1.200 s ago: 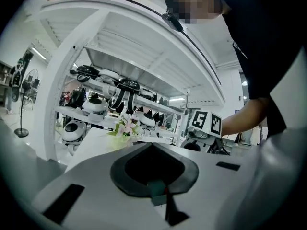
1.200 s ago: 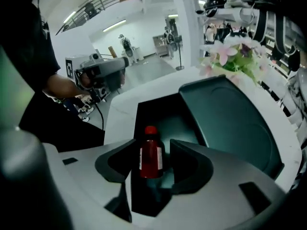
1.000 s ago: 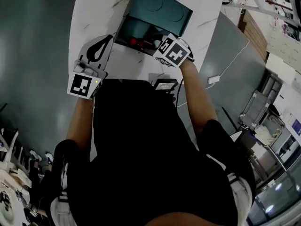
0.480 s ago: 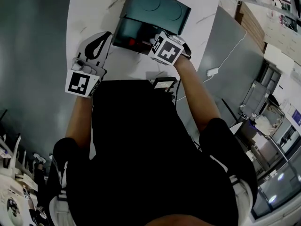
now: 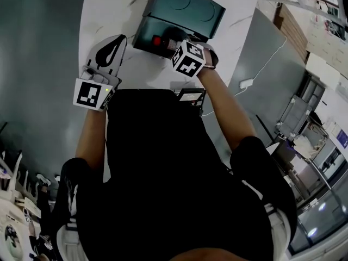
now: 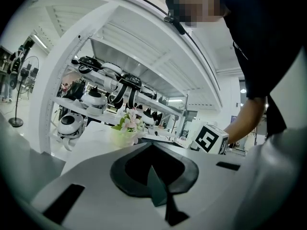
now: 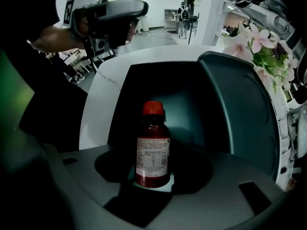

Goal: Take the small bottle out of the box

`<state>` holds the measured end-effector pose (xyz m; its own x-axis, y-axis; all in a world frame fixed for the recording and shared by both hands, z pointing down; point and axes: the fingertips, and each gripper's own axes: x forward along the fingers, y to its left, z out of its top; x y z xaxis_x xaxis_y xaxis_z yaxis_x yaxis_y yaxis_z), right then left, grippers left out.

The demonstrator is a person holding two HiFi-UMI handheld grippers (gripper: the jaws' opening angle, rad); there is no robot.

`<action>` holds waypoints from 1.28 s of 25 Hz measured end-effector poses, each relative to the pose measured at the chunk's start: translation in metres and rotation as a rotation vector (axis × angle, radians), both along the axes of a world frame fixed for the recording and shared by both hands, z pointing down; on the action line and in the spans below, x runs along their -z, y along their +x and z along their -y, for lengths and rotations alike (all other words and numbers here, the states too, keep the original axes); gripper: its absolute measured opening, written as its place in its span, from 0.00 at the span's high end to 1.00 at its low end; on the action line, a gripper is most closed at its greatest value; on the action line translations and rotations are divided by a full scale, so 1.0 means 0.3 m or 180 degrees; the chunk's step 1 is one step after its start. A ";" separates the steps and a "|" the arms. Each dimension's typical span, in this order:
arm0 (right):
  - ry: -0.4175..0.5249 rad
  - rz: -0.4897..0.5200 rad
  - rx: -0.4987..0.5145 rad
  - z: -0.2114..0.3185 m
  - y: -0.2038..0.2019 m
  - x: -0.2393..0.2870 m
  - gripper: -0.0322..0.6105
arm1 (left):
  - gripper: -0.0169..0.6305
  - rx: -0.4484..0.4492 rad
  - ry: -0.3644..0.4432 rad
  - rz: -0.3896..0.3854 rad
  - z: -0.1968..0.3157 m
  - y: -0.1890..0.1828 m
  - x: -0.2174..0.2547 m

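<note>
Dark amber medicine bottle (image 7: 152, 152) with a red cap, upright inside the open teal box (image 7: 240, 119) on the white marbled surface (image 5: 109, 10). The right tongs (image 7: 153, 185) are closing, still wide, the bottle between them. The left tongs (image 6: 156, 186), pressed together and empty, are left of the box.

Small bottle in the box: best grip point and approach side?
Grip the labelled body of the small bottle, below its red cap, from the open front of the box: it stands upright, lid open behind. The right gripper jaws are closing, bottle between them.
</note>
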<state>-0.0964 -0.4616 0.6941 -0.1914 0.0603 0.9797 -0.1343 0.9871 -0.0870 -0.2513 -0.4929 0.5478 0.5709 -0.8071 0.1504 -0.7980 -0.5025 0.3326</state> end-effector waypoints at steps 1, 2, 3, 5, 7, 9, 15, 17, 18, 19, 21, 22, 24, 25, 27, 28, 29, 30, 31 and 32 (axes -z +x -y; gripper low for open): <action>0.0030 0.0031 0.0013 -0.002 -0.001 0.003 0.58 | 0.95 0.0018 0.0007 0.0014 -0.008 -0.005 0.002; 0.0070 0.0069 0.0022 -0.001 0.000 0.009 0.58 | 0.95 0.0034 0.0041 0.0033 -0.014 -0.008 0.007; 0.0114 0.0121 0.0010 0.004 0.003 0.016 0.58 | 0.95 0.0043 0.0080 0.0052 -0.017 -0.008 0.013; 0.0207 0.0270 -0.0083 0.024 0.004 0.047 0.58 | 0.95 0.0039 0.0134 0.0095 -0.018 -0.006 0.030; 0.0345 0.0467 -0.0193 0.054 -0.004 0.103 0.58 | 0.95 0.0037 0.0192 0.0124 -0.013 -0.005 0.057; 0.0516 0.0715 -0.0288 0.078 -0.016 0.190 0.58 | 0.95 0.0052 0.0243 0.0145 -0.012 -0.004 0.092; 0.0981 0.1799 -0.0711 0.129 -0.033 0.574 0.58 | 0.95 0.0080 0.0498 0.0378 -0.022 0.045 0.239; 0.1116 0.2244 -0.0883 0.134 -0.003 0.726 0.58 | 0.95 0.0066 0.0617 0.0441 -0.032 0.089 0.310; 0.1188 0.2460 -0.0953 0.133 0.022 0.801 0.58 | 0.95 0.0053 0.0680 0.0461 -0.040 0.116 0.346; 0.1259 0.2666 -0.1013 0.129 0.051 0.871 0.58 | 0.95 0.0036 0.0739 0.0476 -0.050 0.144 0.382; 0.1389 0.3054 -0.1115 0.108 0.119 1.002 0.58 | 0.95 -0.0006 0.0824 0.0500 -0.078 0.205 0.448; 0.1454 0.3240 -0.1154 0.091 0.159 1.062 0.58 | 0.95 -0.0022 0.0853 0.0514 -0.093 0.236 0.479; 0.1577 0.3599 -0.1236 0.049 0.251 1.171 0.58 | 0.95 -0.0033 0.0909 0.0538 -0.123 0.294 0.542; 0.1631 0.3772 -0.1293 0.022 0.301 1.221 0.58 | 0.95 -0.0030 0.0938 0.0539 -0.141 0.321 0.572; 0.1741 0.4097 -0.1415 -0.041 0.401 1.308 0.58 | 0.95 -0.0013 0.0994 0.0527 -0.182 0.366 0.629; 0.1802 0.4235 -0.1469 -0.075 0.450 1.342 0.58 | 0.95 -0.0003 0.1015 0.0522 -0.205 0.387 0.652; 0.1862 0.4354 -0.1516 -0.110 0.496 1.368 0.58 | 0.95 0.0004 0.1029 0.0522 -0.229 0.408 0.672; 0.1919 0.4459 -0.1557 -0.144 0.538 1.386 0.58 | 0.95 0.0006 0.1039 0.0533 -0.254 0.427 0.687; 0.1974 0.4546 -0.1588 -0.177 0.573 1.396 0.58 | 0.95 0.0003 0.1048 0.0558 -0.279 0.443 0.700; 0.2029 0.4607 -0.1609 -0.210 0.605 1.400 0.58 | 0.95 -0.0003 0.1060 0.0589 -0.306 0.459 0.710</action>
